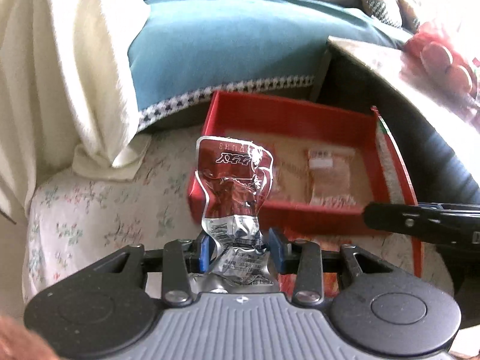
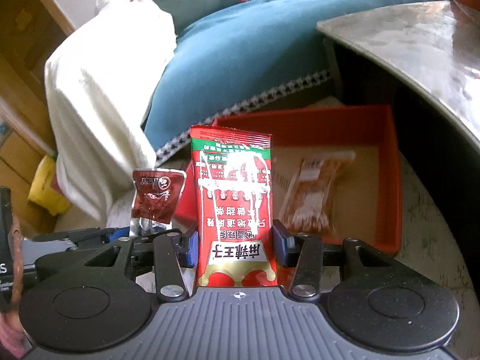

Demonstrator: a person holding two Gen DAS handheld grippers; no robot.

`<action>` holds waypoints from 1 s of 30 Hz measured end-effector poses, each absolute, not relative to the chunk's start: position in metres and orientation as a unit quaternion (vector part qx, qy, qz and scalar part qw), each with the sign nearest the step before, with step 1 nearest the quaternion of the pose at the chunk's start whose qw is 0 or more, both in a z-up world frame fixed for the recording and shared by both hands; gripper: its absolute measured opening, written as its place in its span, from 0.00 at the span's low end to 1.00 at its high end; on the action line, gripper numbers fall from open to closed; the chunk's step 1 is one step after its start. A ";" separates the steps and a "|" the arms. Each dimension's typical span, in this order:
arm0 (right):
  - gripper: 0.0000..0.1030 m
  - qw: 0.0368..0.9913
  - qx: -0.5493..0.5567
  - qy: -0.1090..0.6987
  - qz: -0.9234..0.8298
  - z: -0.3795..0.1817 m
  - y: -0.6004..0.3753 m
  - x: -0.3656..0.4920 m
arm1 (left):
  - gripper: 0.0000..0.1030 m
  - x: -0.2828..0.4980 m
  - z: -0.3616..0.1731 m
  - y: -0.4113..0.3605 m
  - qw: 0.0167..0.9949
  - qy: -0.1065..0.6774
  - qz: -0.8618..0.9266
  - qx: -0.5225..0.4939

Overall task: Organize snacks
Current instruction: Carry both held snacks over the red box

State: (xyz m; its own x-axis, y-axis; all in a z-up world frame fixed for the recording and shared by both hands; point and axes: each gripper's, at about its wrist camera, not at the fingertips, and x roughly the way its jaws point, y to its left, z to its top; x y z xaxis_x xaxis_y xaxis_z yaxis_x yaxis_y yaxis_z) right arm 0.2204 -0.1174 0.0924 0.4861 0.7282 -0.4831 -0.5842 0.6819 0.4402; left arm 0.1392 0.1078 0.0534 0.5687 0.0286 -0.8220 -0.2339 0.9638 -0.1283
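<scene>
While your left gripper point(image 1: 240, 250) pinches the crumpled dark-red and silver sachet point(image 1: 235, 189) by its lower end between the blue pads point(image 1: 277, 250), the pack stands above the floral cloth point(image 1: 90, 210), in front of the near-left corner of the red tray point(image 1: 285, 105). Its printing is inverted; only the digits along the top edge show, and not clearly. Your right gripper point(image 2: 235, 250) is clamped on the red packet point(image 2: 234, 204), held upright before the same tray. Its Chinese characters also read upside down, with a green band near the top. One orange-clear wrapped snack point(image 2: 312, 195) lies inside the tray, blurred. A teal cushion point(image 1: 225, 45) sits behind.
</scene>
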 end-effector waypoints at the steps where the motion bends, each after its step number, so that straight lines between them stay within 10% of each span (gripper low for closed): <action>1: 0.53 0.857 0.109 0.330 0.380 0.094 -0.115 0.223 | 0.32 0.143 0.055 0.107 0.880 0.455 0.073 -0.111; 30: 0.53 0.869 0.070 0.376 0.316 0.071 -0.058 0.304 | 0.32 0.246 0.014 0.117 0.872 0.473 0.100 -0.080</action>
